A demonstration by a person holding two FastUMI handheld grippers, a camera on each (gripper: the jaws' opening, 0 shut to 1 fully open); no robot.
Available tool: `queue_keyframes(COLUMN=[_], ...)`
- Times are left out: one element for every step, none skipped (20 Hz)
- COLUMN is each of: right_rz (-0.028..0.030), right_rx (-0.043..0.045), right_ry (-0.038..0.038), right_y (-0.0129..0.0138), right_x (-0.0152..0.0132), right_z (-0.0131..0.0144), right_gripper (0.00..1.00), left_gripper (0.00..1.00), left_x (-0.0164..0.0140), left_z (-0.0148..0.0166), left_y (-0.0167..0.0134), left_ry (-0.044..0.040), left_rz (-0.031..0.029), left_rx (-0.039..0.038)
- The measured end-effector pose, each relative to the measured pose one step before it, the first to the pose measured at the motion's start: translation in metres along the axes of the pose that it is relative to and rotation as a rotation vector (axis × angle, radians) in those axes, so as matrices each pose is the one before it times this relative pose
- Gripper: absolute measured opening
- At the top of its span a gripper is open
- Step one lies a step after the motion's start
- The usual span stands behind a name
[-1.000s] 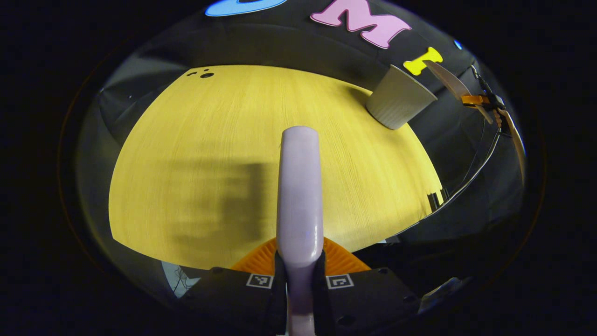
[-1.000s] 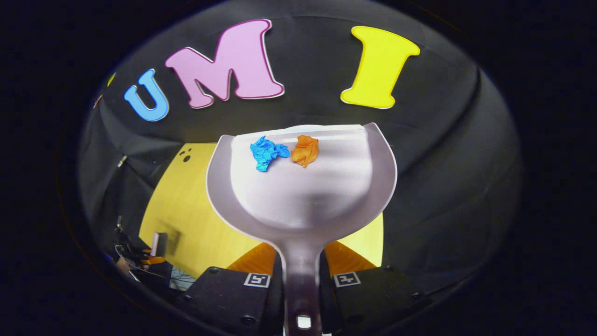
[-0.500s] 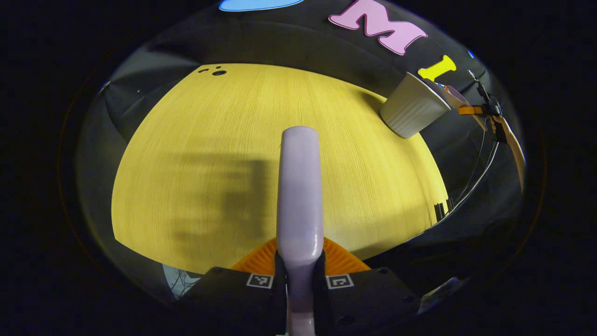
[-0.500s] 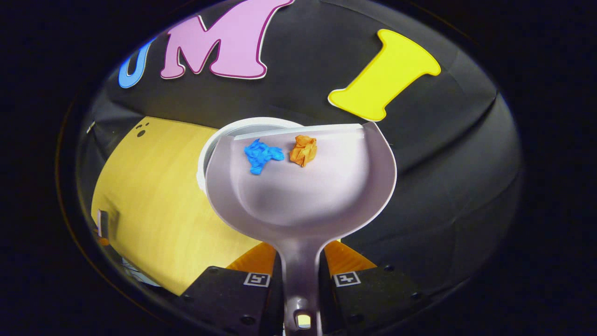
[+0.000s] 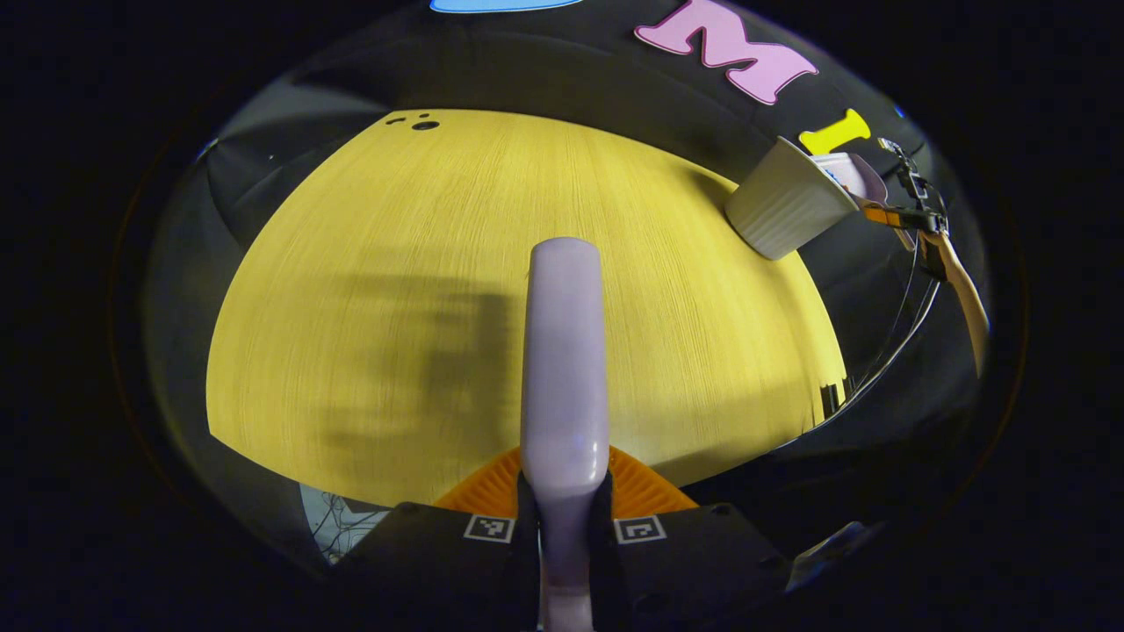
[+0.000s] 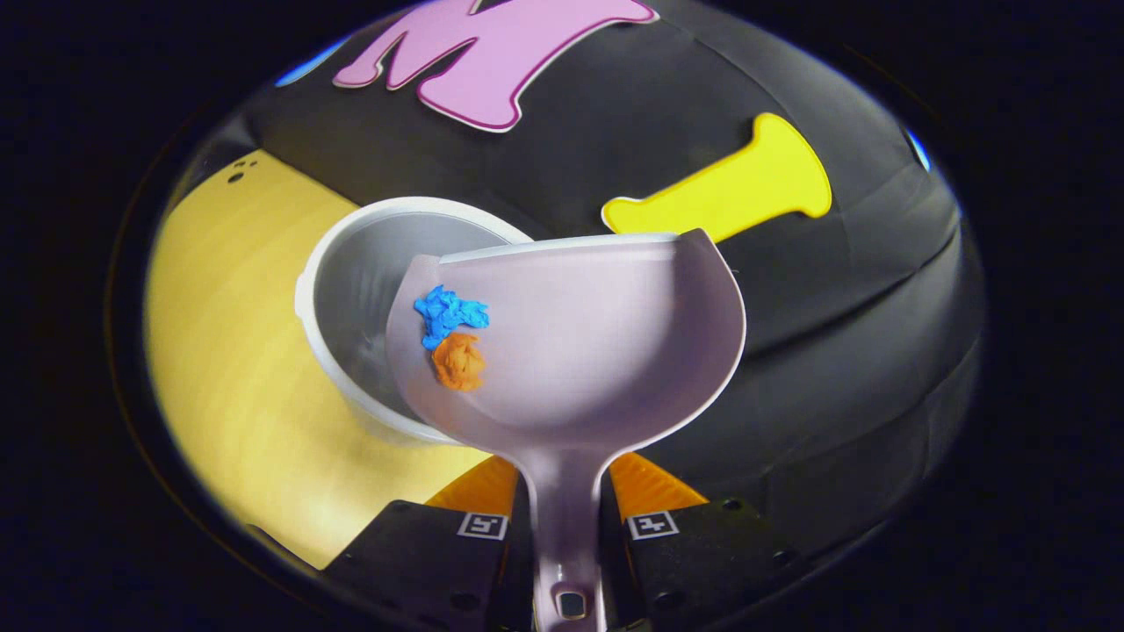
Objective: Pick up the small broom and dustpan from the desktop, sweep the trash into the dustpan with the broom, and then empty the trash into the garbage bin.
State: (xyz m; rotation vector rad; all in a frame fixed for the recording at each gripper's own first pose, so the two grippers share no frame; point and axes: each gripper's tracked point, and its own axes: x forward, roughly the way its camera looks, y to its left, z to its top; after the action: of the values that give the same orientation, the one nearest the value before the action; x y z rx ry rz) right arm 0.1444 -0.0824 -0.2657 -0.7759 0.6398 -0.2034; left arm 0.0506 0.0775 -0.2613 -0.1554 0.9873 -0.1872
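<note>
Dustpan of pale lilac plastic, scoop-shaped with a long handle (image 6: pixel 580 351), is seen in the right gripper view clamped by its handle between the two fingers of the right gripper (image 6: pixel 569 535). Two crumpled paper scraps are carried in it, a blue one (image 6: pixel 446 312) and an orange one (image 6: pixel 458 362), touching each other and lying against the pan's left wall. The pan is rolled toward that side, its long axis running away from the camera and its open lip pointing toward the booth wall. Below and to its left, the round white plastic garbage bin (image 6: pixel 351 290) is seen standing on the yellow wood-grain desktop (image 6: pixel 219 369); the pan's left edge overlaps the bin's mouth, and what the bin's interior holds cannot be told. In the left gripper view, the lilac handle of the small broom (image 5: pixel 564 351) is gripped between the fingers of the left gripper (image 5: pixel 564 527), its long axis pointing straight ahead over the desktop (image 5: pixel 395 263). Far right in that view, the bin (image 5: pixel 786 206) is seen with the dustpan (image 5: pixel 856 175) tipped at its rim.
</note>
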Motion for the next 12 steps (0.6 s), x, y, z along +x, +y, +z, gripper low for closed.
queue_keyframes(right_rz=[-0.02918,-0.02813,-0.02221,-0.01417,-0.00631,-0.02016,-0.02159,-0.02443,-0.02725,-0.02788,-0.02839,-0.02750], right_rx=[-0.04435,-0.04896,-0.03426,-0.03491,-0.02785,-0.02843,-0.02669,-0.03121,-0.03988,-0.04759,-0.04815,-0.05428], right_ry=[-0.01457,-0.01302,-0.01215,-0.00443,-0.00347,-0.00266,-0.00231,-0.00420,-0.00313,-0.00983,-0.01530,-0.01525], right_y=[-0.00151,-0.00136,-0.00183,-0.00100,-0.00032,-0.00822,-0.00395,0.00254,-0.00076,-0.00313,-0.00223,-0.00065], right_x=[0.00126,0.00133,0.00040,-0.00045,-0.00096,-0.00119,-0.00176,-0.00487,-0.00160,-0.00042,-0.00088,0.00195], right_z=[0.00291,0.00042,0.00070,0.00210,0.00232,0.00267,0.00178,0.00278,0.00196,0.00224,0.00376,-0.00059], right_gripper=[0.35,0.35,0.35,0.35,0.31,0.35,0.35,0.35,0.35,0.34,0.35,0.34], left_gripper=[0.25,0.27,0.27,0.27,0.27,0.27,0.26,0.27,0.27,0.27,0.27,0.27], left_x=[-0.00041,0.00034,0.00005,0.00038,-0.00029,0.00059,-0.00060,0.00073,0.00023,0.00069,0.00075,0.00172], left_z=[-0.00103,-0.00159,-0.00114,-0.00177,-0.00056,0.00014,-0.00080,-0.00121,-0.00067,-0.00157,-0.00238,-0.00262], left_y=[0.00032,0.00012,-0.00028,0.00026,-0.00056,-0.00073,-0.00038,0.00046,-0.00004,-0.00059,-0.00078,-0.00078], left_ry=[0.00126,0.00187,0.00216,0.00206,0.00123,0.00223,0.00051,0.00156,0.00288,0.00265,0.00462,0.00528], left_rz=[0.00187,0.00213,0.00172,0.00152,0.00142,-0.00100,-0.00041,0.00201,0.00153,-0.00088,-0.00241,-0.00207], left_rx=[-0.00310,-0.00394,-0.00401,-0.00301,-0.00319,-0.00258,-0.00019,-0.00039,-0.00299,-0.00510,-0.00675,-0.00479])
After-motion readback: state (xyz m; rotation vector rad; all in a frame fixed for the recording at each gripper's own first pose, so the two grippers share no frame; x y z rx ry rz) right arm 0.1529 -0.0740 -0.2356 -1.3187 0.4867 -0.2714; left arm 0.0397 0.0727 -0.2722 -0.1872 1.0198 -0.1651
